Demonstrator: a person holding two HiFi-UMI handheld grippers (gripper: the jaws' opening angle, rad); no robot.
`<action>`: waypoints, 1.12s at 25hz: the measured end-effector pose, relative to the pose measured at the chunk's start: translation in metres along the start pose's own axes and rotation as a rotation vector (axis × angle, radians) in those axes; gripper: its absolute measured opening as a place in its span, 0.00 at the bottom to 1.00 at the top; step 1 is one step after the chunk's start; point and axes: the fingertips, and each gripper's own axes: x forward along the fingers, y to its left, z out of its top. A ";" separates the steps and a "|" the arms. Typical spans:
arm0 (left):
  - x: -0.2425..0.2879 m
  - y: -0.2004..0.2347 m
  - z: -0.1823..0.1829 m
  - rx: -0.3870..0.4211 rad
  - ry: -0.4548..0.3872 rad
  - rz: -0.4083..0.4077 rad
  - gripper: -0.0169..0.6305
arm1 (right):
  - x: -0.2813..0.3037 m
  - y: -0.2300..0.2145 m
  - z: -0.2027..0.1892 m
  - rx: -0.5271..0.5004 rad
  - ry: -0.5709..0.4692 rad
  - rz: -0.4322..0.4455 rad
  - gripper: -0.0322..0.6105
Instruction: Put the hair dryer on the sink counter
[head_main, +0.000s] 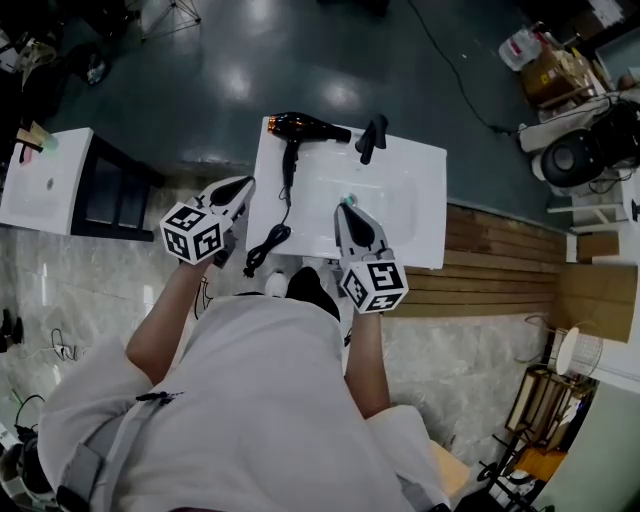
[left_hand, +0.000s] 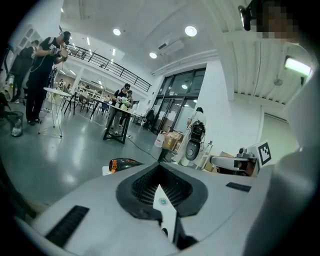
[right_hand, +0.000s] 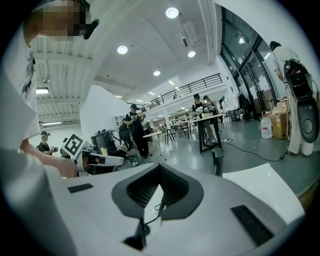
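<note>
Currently the white sink counter (head_main: 420, 170) is viewed from above. Both grippers are held closed and empty: the left gripper (head_main: 245, 183) just beside the counter's left edge, the right gripper (head_main: 346, 206) over the basin. The hair dryer (head_main: 300, 127), glossy black with one orange end, is laid at the counter's back left. Its black cord (head_main: 268, 240) is trailed past the front edge.

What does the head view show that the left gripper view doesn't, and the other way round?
Head view only: the whole black hair dryer with an orange end and its black cord on the white sink counter, plus the black faucet. Left gripper view only: people at tables across the hall, and ceiling lights. Both: the dryer's orange end and the right gripper.
</note>
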 end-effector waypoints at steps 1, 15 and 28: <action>-0.002 -0.001 0.000 0.000 -0.004 -0.002 0.03 | -0.002 0.001 0.000 -0.001 -0.002 -0.001 0.06; -0.013 -0.021 0.005 0.006 -0.046 0.026 0.03 | -0.023 -0.006 0.004 -0.006 -0.014 0.022 0.06; -0.010 -0.048 0.002 0.009 -0.062 0.112 0.03 | -0.039 -0.034 0.016 -0.035 -0.014 0.089 0.06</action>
